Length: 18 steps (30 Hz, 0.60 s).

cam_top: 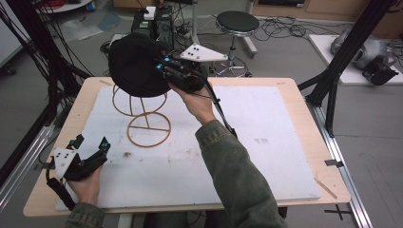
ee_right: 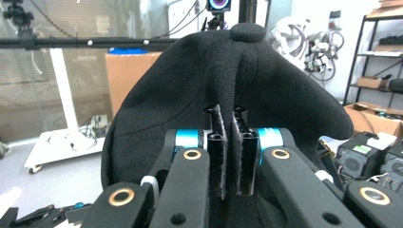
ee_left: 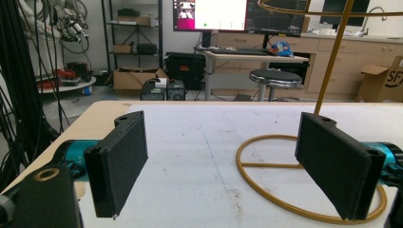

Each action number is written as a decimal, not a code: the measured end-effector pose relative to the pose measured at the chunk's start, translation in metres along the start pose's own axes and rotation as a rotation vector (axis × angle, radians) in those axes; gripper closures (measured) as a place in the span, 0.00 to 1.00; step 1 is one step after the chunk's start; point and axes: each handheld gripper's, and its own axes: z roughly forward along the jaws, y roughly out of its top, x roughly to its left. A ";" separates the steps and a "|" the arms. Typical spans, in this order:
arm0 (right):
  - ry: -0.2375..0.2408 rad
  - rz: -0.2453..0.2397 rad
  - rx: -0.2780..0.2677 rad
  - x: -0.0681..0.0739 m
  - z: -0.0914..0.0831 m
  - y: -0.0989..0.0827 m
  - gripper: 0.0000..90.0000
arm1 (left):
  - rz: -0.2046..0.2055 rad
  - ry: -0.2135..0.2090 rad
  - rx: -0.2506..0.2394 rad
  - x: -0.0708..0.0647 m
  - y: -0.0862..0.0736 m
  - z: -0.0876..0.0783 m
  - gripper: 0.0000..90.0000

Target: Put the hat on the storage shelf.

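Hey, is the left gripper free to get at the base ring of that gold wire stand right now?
Probably yes. The left gripper is open, holds nothing, and bare white mat lies between it and the stand's base ring.

Place: a robotics lab or workshop.
Frame: black struts [cam_top: 340, 61] stand beside the table [cam_top: 304, 142], with cable bundles [ee_left: 19, 95] hanging at its side.
Floor: loose cables [cam_top: 285, 26] and a round stool [cam_top: 236, 21].
Shelves: metal racks [ee_left: 130, 38] with boxes and gear; cardboard boxes [ee_left: 135, 78] below.
Screen: a monitor [ee_left: 233, 14] on a desk with a keyboard [ee_left: 235, 51].
Hardware: a robot arm [ee_right: 316, 45] and a mounted camera [ee_right: 218, 4] on a pole.
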 end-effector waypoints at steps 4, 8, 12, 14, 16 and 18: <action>0.017 -0.016 0.044 0.008 0.016 -0.006 0.97 | -0.003 0.003 -0.001 0.000 0.000 0.000 0.20; 0.021 -0.030 0.090 0.013 0.028 -0.012 0.97 | -0.004 -0.005 -0.005 -0.001 0.002 0.000 0.20; 0.012 -0.034 0.124 0.015 0.035 -0.016 0.97 | -0.004 -0.005 -0.005 -0.001 0.002 -0.001 0.20; 0.002 -0.037 0.149 0.016 0.037 -0.019 0.97 | -0.005 -0.006 -0.005 -0.001 0.002 -0.001 0.20; -0.010 -0.043 0.178 0.016 0.039 -0.021 0.97 | -0.003 -0.006 -0.004 -0.001 0.002 0.000 0.20; -0.007 -0.044 0.196 0.017 0.040 -0.023 0.96 | -0.003 -0.007 -0.004 -0.001 0.002 0.000 0.20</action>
